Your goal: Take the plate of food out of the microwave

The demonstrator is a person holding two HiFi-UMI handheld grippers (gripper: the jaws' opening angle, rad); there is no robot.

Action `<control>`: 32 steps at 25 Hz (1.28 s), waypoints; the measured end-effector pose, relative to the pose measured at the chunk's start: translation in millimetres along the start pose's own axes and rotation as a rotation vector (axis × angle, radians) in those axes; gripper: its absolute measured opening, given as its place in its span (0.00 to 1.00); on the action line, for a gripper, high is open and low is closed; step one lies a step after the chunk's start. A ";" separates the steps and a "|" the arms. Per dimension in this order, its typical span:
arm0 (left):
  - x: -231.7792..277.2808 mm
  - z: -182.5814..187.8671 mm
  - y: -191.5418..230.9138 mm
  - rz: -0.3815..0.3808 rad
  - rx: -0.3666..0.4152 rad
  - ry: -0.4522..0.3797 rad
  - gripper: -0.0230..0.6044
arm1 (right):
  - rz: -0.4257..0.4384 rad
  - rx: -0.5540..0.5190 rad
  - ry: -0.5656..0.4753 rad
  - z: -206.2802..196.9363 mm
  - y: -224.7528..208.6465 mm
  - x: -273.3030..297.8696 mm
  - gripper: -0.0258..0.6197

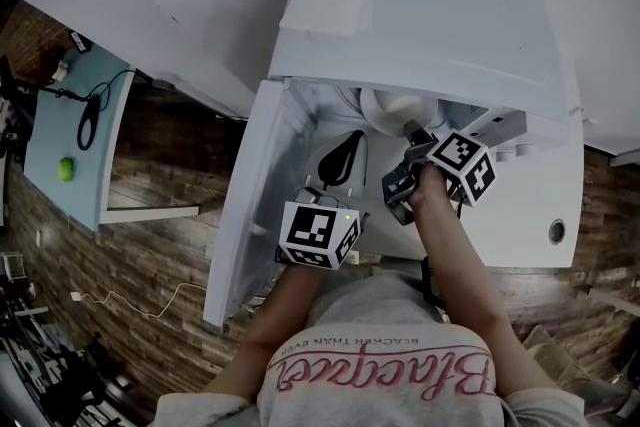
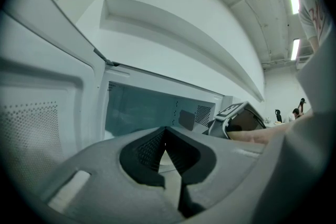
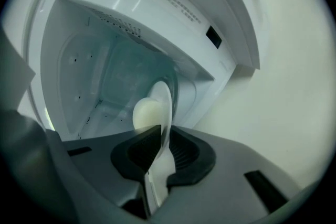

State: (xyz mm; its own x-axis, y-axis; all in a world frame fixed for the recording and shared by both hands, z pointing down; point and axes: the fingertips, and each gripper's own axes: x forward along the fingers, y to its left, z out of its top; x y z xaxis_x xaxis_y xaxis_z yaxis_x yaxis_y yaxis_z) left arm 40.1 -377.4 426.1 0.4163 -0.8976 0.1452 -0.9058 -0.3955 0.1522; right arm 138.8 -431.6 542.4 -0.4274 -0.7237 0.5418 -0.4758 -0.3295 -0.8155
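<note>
Here, one microwave (image 1: 420, 25), one plate (image 3: 167, 96)

White tabletop (image 1: 530, 215), round cable hole (image 1: 556, 231) near its right edge, carries the white microwave oven (image 1: 420, 25). Far left: pale blue table (image 1: 45, 145) with a small green ball (image 1: 66, 168) and a black looped cable (image 1: 88, 123). Brown wood-plank floor (image 1: 150, 255) has a thin white cord (image 1: 130, 305) on it.

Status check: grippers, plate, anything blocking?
Right gripper shut on plate rim. Left gripper shut, empty, at the microwave opening. Plate with pale food inside the cavity, not yet out. Door open, nothing seen blocking.
</note>
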 end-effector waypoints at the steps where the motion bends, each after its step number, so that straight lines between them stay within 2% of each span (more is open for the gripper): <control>1: -0.6 -0.3 0.0 0.000 -0.001 0.000 0.04 | 0.003 -0.007 0.001 -0.2 0.8 -0.9 0.13; 11: -10.9 -3.1 -6.9 -0.012 -0.001 0.000 0.04 | 0.095 0.063 -0.011 -1.1 -0.7 -6.3 0.10; 22: -24.8 -3.7 -11.6 -0.020 -0.001 -0.006 0.04 | 0.257 0.160 -0.051 -2.4 0.5 -14.6 0.08; 32: -38.4 -5.9 -14.5 -0.031 -0.001 -0.006 0.04 | 0.318 0.229 -0.081 -10.5 -7.4 -21.9 0.08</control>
State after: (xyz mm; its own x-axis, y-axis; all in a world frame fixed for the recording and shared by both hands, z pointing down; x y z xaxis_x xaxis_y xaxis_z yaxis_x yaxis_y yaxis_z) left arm 37.7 -336.0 424.1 0.4439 -0.8860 0.1342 -0.8923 -0.4233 0.1572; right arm 143.6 -406.9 538.8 -0.4594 -0.8540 0.2444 -0.1415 -0.2012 -0.9693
